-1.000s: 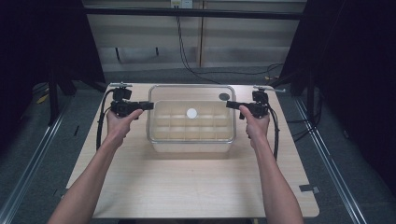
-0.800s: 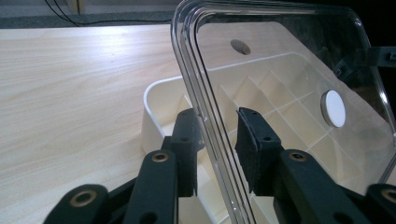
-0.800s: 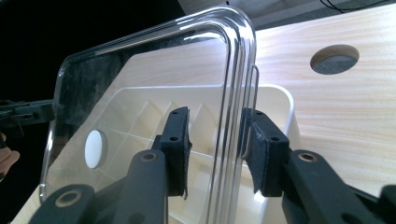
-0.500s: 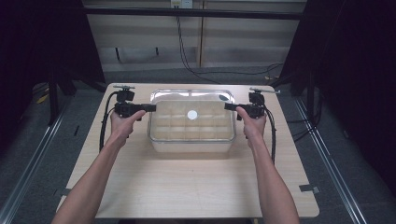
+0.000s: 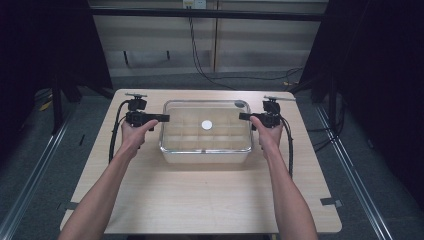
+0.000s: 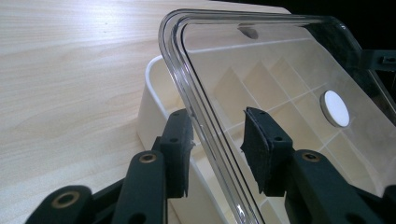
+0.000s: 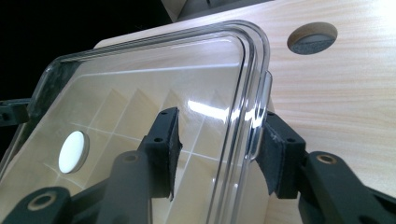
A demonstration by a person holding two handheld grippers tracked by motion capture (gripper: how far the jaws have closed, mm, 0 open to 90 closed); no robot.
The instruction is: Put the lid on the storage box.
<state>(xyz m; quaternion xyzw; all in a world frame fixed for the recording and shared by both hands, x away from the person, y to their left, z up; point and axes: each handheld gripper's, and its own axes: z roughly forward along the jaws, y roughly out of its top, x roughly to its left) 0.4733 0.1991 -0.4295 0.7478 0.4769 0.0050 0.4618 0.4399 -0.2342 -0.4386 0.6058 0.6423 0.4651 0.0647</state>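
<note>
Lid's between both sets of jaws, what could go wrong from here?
1. Each gripper, left gripper and right gripper, has only the thin rim of the clear lid between open jaws: a shallow bite could slip.
2. Uneven lifting may tilt the lid and make it slide out.
3. The lid might catch and drag the divided box along.

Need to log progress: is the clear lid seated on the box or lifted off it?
Lifted: the clear lid stands tilted above the compartment box, its edges between both grippers' jaws.

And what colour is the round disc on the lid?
White disc, clearest in the left gripper view.
</note>
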